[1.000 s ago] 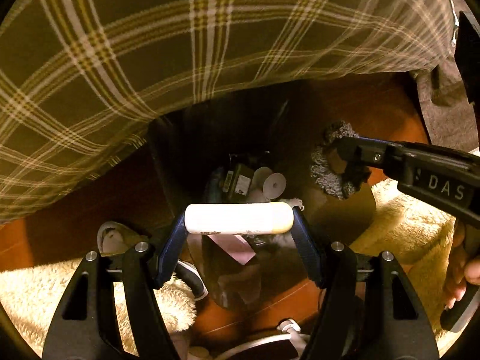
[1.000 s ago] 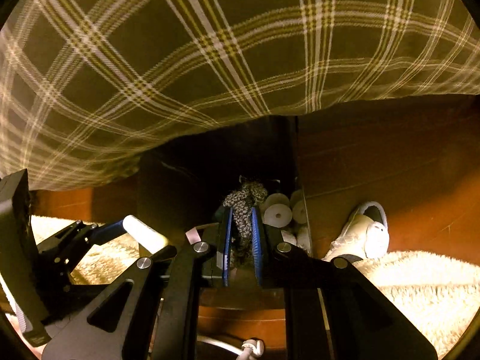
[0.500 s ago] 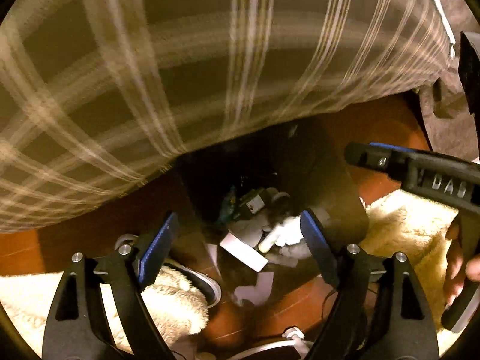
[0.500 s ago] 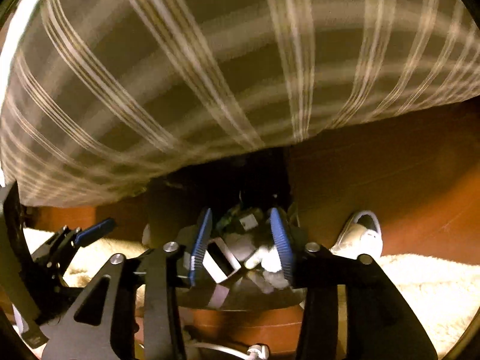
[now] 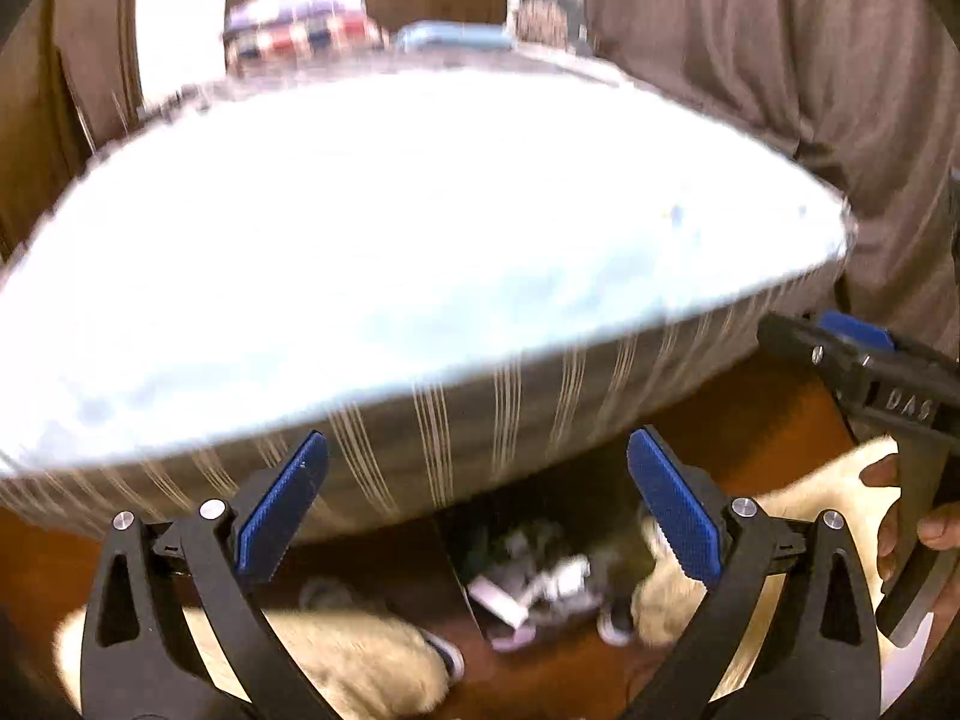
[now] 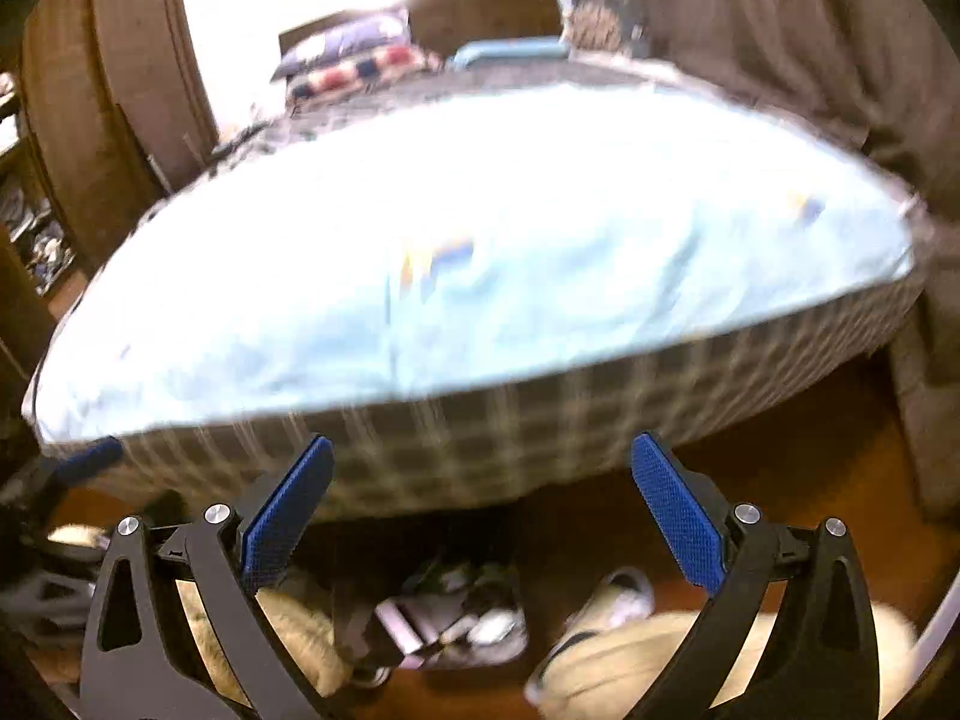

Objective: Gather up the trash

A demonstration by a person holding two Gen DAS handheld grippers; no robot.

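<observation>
Below both tools — left [image 5: 477,504], right [image 6: 480,510], wide apart, empty — lies binned trash [image 5: 528,588].

The pale blue bed sheet [image 6: 480,252] ahead of the tool lies over a grey mattress side with cream plaid stripes [image 6: 510,444]. Ribbed bright blue finger pads [image 5: 282,504] sit on matte black gripper arms [image 5: 150,600]. Below the tool, a fluffy cream rug [image 5: 360,660] covers the reddish-brown wooden floor [image 6: 810,480].
</observation>
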